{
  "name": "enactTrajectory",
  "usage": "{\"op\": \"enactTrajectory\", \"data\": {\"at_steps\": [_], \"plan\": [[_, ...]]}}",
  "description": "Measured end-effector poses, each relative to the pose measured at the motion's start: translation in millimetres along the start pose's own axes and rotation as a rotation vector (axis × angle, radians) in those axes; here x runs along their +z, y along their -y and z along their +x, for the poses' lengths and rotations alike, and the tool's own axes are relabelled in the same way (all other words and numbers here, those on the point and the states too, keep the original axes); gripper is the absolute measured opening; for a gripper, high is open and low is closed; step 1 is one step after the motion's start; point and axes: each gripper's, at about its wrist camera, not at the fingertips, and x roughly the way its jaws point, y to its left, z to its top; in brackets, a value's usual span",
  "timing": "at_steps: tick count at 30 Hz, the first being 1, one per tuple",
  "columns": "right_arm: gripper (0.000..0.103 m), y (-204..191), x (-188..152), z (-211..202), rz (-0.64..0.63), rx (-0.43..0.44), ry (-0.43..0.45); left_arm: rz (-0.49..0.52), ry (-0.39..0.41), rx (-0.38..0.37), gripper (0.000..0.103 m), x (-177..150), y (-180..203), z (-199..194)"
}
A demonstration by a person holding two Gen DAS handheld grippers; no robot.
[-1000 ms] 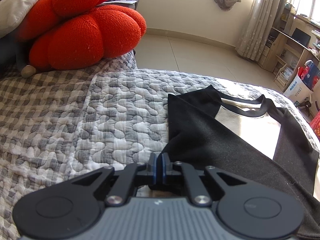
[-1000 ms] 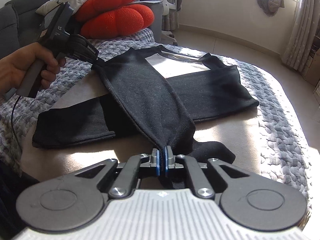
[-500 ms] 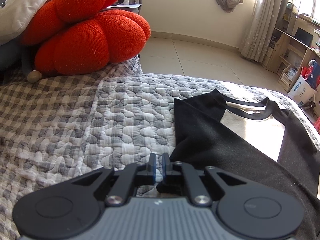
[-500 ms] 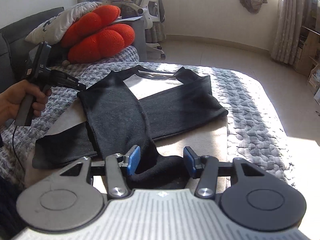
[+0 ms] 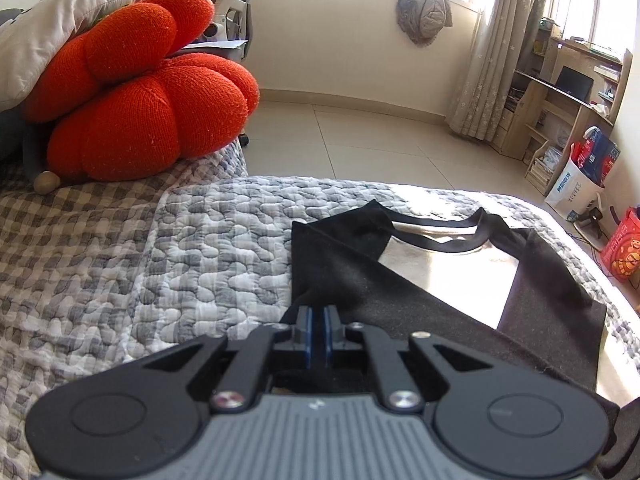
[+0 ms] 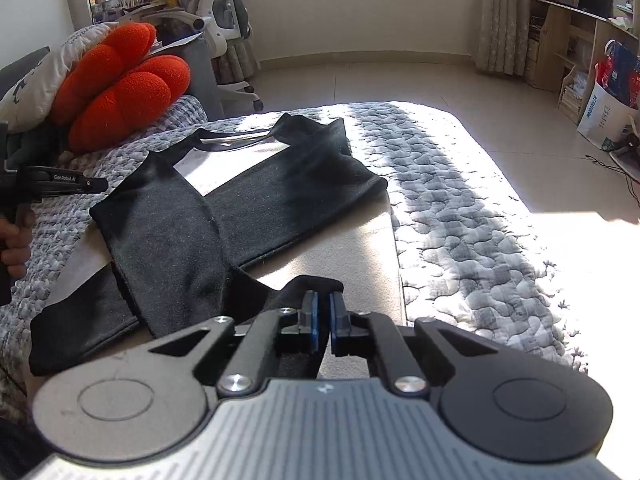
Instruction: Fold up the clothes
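Observation:
A shirt (image 6: 280, 184) with a pale body and black sleeves lies flat on the bed, both sleeves folded across its front. The nearer sleeve (image 6: 168, 240) runs diagonally down to a cuff (image 6: 316, 285) just ahead of my right gripper (image 6: 322, 320), whose pads are nearly together and hold nothing. In the left wrist view the shirt (image 5: 400, 300) spreads to the right of my left gripper (image 5: 318, 326), which is shut and empty at the shoulder edge. From the right wrist view, the left gripper (image 6: 102, 185) hovers just off the shirt's left side, held by a hand (image 6: 14, 248).
A grey quilt (image 6: 460, 208) covers the bed, sunlit on the right. An orange knitted cushion (image 5: 140, 92) and a white pillow (image 5: 48, 28) sit at the head. Beyond the bed are tiled floor, an office chair (image 6: 224, 20), wooden shelves (image 5: 560, 100) and bags (image 5: 580, 184).
Both grippers let go of the black sleeve, which now lies folded across the shirt. The right gripper opened wide, then closed empty; the left drew back off the shoulder.

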Motion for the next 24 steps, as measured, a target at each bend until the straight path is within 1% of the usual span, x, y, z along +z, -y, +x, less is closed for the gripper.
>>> {"op": "enactTrajectory", "data": {"at_steps": [2,5,7,9,11,12,13,17,18,19,21,24], "plan": [[0.007,10,-6,-9,0.05,-0.022,0.021,0.033,-0.001,-0.002,0.006,-3,11,2],[0.007,16,-13,-8,0.07,-0.031,-0.008,0.083,-0.034,0.032,0.006,-10,23,13],[0.006,14,-16,-4,0.046,-0.068,-0.026,0.085,-0.059,0.059,0.006,-13,22,19],[0.006,16,-19,1,0.035,-0.082,-0.044,0.067,-0.075,0.082,0.006,-15,16,24],[0.006,16,-20,0,0.025,-0.073,-0.032,0.05,-0.076,0.086,0.006,-14,11,24],[0.008,14,-19,-1,0.014,-0.065,-0.018,0.042,-0.074,0.086,0.006,-14,10,23],[0.015,9,-17,0,-0.004,-0.053,-0.007,0.037,-0.072,0.087,0.006,-13,9,22],[0.016,-10,-9,5,-0.078,-0.007,0.037,0.03,-0.063,0.089,0.006,-13,11,20],[0.021,-14,-6,6,-0.096,0.005,0.049,0.035,-0.063,0.088,0.006,-13,12,20],[0.037,-19,-5,9,-0.117,0.01,0.054,0.041,-0.064,0.087,0.006,-14,14,21],[0.057,-31,-4,25,-0.172,-0.018,0.033,0.054,-0.067,0.091,0.006,-16,17,22],[0.056,-44,-10,49,-0.247,-0.056,-0.036,0.071,-0.07,0.101,0.006,-17,18,23]]}}
